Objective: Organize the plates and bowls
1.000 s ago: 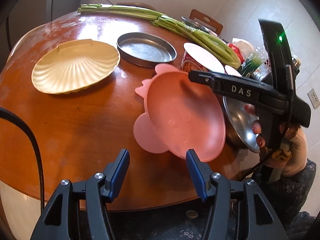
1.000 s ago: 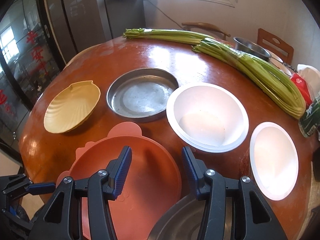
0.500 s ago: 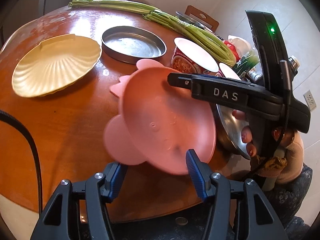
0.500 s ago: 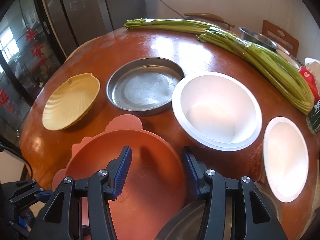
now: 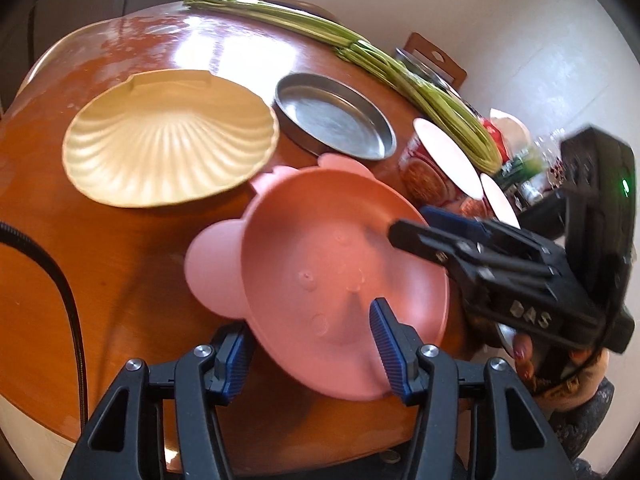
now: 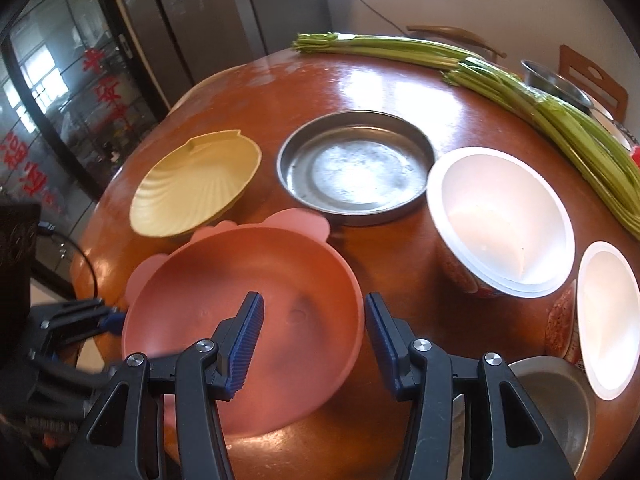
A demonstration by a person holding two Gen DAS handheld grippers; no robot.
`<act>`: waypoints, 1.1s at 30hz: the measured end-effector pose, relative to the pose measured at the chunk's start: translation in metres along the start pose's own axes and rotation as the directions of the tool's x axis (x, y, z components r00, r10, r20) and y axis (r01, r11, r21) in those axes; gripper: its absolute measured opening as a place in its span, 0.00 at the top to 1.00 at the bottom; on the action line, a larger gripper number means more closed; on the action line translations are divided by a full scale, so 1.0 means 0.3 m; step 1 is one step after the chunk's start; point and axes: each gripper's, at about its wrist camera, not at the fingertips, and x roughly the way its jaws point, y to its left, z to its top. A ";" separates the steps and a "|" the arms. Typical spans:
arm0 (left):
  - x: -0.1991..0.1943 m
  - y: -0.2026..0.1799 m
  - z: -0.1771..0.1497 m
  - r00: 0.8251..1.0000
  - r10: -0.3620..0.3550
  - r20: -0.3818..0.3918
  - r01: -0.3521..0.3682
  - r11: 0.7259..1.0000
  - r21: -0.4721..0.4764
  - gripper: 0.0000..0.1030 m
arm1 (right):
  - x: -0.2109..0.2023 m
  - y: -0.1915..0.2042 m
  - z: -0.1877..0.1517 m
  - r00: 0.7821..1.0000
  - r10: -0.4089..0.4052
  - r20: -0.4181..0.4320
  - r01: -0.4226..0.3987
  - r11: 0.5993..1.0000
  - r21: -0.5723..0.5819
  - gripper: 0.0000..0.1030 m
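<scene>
Observed on a round, glossy reddish-brown wooden table (image 6: 400,80): a pink matte plastic plate (image 5: 340,280) with rounded ear-like tabs and faint raised dimples; a pale yellow scallop-shell dish (image 5: 168,148), ribbed; a shallow round steel pan (image 6: 356,168), dull and scuffed; two white-lined paper bowls with printed red sides, one large (image 6: 504,220), one smaller (image 6: 608,316); a second steel bowl (image 6: 560,396) at the near edge. Noted long green celery stalks (image 6: 540,104) lying across the far side.

Found the pink plate at the near table edge, just in front of the shell dish and steel pan, tilted in the left wrist view. Left gripper (image 5: 310,344) spread wide, ribbed blue fingers on either side of the plate's near rim, one below, one above; contact not confirmed. Right gripper (image 6: 314,340) likewise agape, poised over the plate's right portion, holding nothing; seen also from the left wrist view (image 5: 440,228), reaching in over the plate's far rim.
</scene>
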 end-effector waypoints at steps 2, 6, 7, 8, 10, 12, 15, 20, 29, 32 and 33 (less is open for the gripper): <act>-0.004 0.012 -0.001 1.000 -0.008 0.002 0.008 1.000 -0.002 0.46 | 0.001 0.005 -0.008 1.000 -0.001 -0.006 0.001 1.000 -0.008 0.48; -0.003 0.013 0.005 1.000 0.005 0.012 -0.005 1.000 0.020 0.46 | 0.019 0.013 -0.019 1.000 -0.008 -0.015 0.008 1.000 -0.005 0.47; -0.002 0.012 0.006 1.000 0.009 0.015 -0.009 1.000 0.025 0.46 | 0.023 0.015 -0.022 1.000 -0.011 -0.016 0.011 1.000 -0.005 0.47; -0.002 0.012 0.006 1.000 0.010 0.019 -0.011 1.000 0.025 0.46 | 0.026 0.018 -0.025 1.000 -0.014 -0.015 0.014 1.000 -0.007 0.47; -0.003 0.007 0.002 0.999 0.020 0.028 -0.021 0.999 0.035 0.46 | 0.031 0.022 -0.031 1.000 -0.018 -0.016 0.018 1.000 -0.010 0.46; -0.001 0.001 0.001 0.999 0.029 0.036 -0.031 0.998 0.046 0.46 | 0.028 0.025 -0.035 1.000 -0.025 -0.011 0.025 1.000 -0.012 0.47; -0.002 -0.001 -0.003 0.999 0.022 0.036 -0.024 0.998 0.054 0.47 | 0.015 0.017 -0.047 1.000 -0.028 -0.004 0.028 1.000 0.001 0.47; 0.005 -0.014 -0.008 1.000 0.013 0.025 -0.014 0.998 0.065 0.47 | -0.021 0.003 -0.065 1.000 -0.019 0.016 0.018 0.999 0.026 0.47; -0.049 -0.033 -0.003 0.998 0.026 0.056 -0.030 0.996 0.079 0.47 | -0.098 0.029 -0.057 0.997 0.009 0.074 -0.010 1.000 0.022 0.47; -0.077 -0.022 0.005 0.997 0.031 0.077 -0.037 0.996 0.076 0.47 | -0.117 0.056 -0.039 0.996 0.016 0.091 -0.016 1.000 0.003 0.47; -0.089 -0.018 0.009 0.996 0.035 0.086 -0.042 0.996 0.075 0.47 | -0.121 0.065 -0.031 0.995 0.018 0.097 -0.018 1.000 -0.003 0.47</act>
